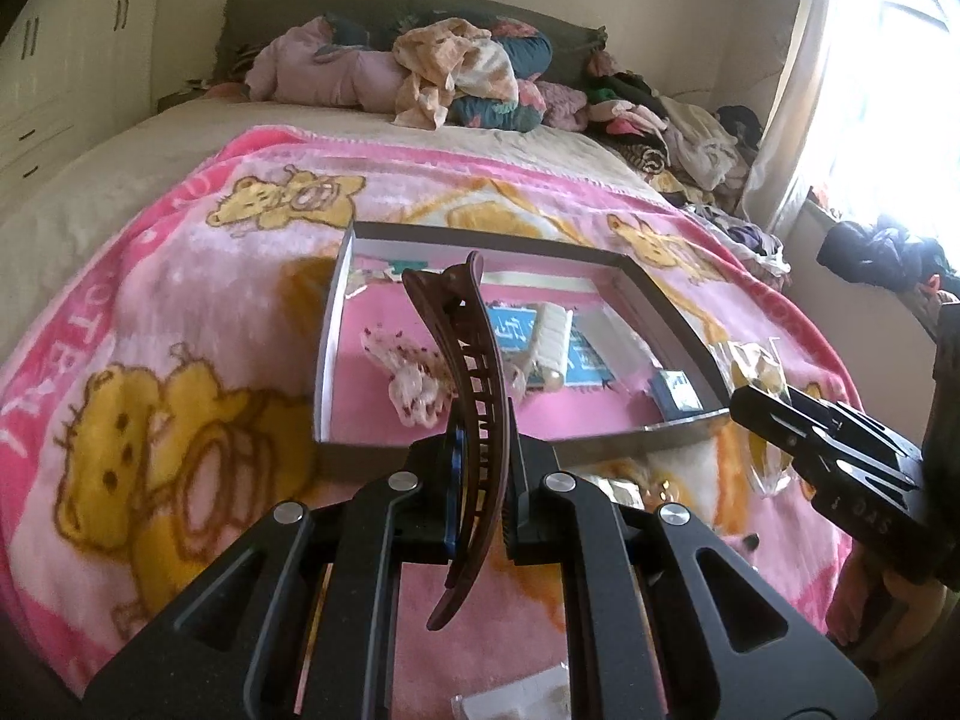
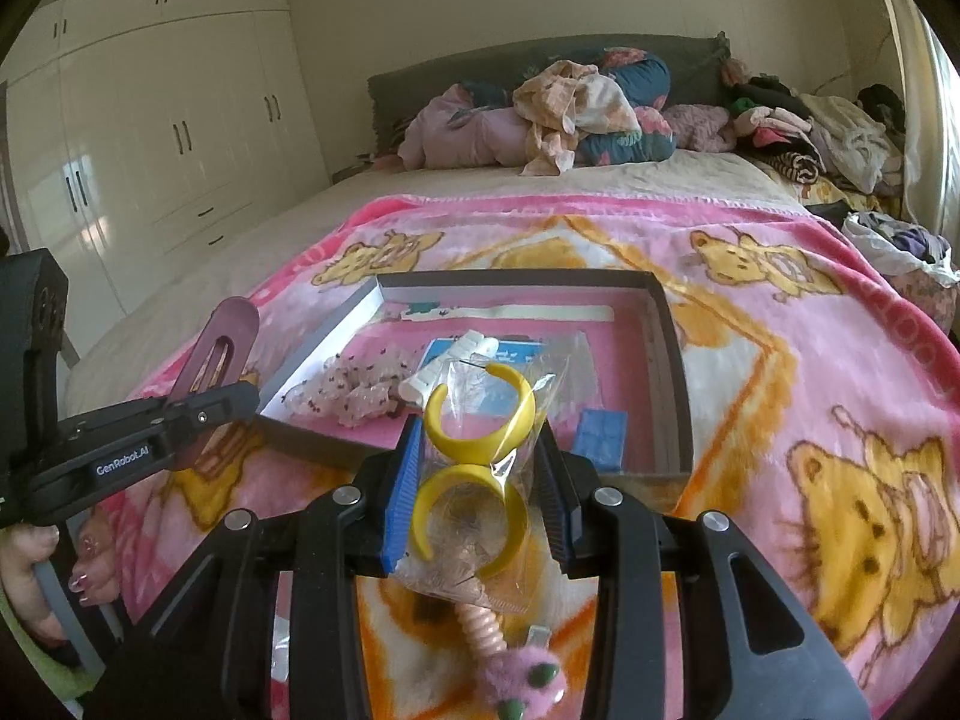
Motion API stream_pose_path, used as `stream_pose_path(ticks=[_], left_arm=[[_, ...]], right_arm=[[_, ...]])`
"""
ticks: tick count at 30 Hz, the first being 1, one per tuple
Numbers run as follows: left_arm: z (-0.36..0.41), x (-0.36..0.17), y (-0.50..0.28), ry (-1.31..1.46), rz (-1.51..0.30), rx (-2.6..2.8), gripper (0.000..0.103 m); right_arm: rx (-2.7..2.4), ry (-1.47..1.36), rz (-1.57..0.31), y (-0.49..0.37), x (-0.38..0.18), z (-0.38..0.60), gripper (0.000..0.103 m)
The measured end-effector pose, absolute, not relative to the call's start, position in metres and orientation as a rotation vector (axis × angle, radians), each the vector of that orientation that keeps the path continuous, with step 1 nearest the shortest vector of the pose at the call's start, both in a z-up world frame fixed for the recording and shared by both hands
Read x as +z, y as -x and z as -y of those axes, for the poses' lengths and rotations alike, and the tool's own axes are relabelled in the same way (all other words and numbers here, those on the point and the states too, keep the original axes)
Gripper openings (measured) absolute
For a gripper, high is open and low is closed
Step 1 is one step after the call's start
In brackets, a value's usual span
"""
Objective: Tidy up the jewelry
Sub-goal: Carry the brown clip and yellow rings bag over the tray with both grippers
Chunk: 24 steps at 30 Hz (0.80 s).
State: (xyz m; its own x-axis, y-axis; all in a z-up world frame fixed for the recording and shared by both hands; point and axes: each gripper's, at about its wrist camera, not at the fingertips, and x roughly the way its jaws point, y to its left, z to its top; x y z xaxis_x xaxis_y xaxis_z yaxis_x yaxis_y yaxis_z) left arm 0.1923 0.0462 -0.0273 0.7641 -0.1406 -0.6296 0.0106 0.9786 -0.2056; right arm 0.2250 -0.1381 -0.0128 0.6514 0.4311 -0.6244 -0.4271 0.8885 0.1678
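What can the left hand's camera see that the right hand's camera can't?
Only the left wrist view shows the bright curtained window and the comb-like teeth of the long brown plastic hair clip squeezed in the left gripper.

Only the right wrist view shows the tall cream wardrobe, the pink fuzzy hair tie on the blanket, and the yellow hoop earrings in a clear plastic bag pinched in the right gripper.

Both show the shallow grey cardboard box, the speckled pink scrunchie inside it, and the pink teddy-bear blanket.
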Motion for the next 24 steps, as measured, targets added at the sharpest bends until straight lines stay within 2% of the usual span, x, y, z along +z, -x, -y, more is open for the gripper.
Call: stream_pose_path(ticks=[24], left_arm=[[-0.033, -0.032, -0.261, 0.133, -0.719, -0.13, 0.004]], right_arm=[[0.454, 0.03, -0.738, -0.293, -0.025, 0.136, 0.034]])
